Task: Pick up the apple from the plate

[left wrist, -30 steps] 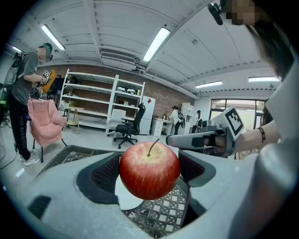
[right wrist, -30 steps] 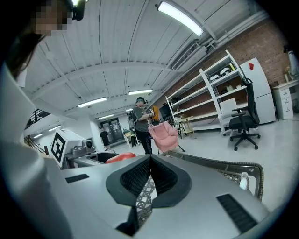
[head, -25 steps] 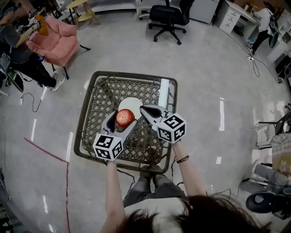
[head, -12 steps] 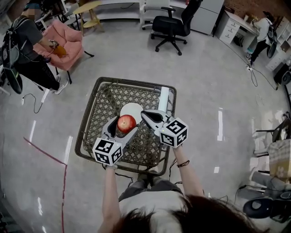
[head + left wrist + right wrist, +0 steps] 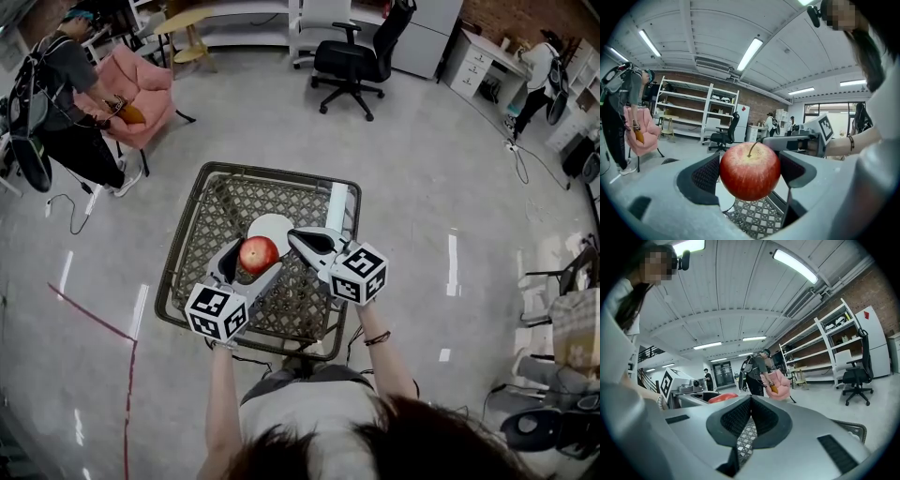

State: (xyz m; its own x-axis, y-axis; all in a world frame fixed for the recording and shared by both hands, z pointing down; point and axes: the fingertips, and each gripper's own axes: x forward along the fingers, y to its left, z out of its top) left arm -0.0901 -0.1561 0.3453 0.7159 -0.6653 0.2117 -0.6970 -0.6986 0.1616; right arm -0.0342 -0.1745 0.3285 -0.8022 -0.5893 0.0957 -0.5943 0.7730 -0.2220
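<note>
1. Two claws overlap the round white plate [image 5: 273,224] in the head view, so only its far part shows. The left gripper view catches just a pale sliver of it below the fruit.
2. Left claw [image 5: 253,260] pinches the red apple [image 5: 259,251] by its sides, stem up. It holds the apple over the brown woven-lattice tabletop [image 5: 220,202] at the plate's near edge; I cannot tell whether apple and plate touch.
3. Right claw [image 5: 298,234] is pressed together with nothing between its tips, just right of the apple, pointing toward the plate.
4. Both forearms [image 5: 223,384] reach forward over the tabletop's near rim, hands mostly hidden behind the marker cubes [image 5: 217,312].
</note>
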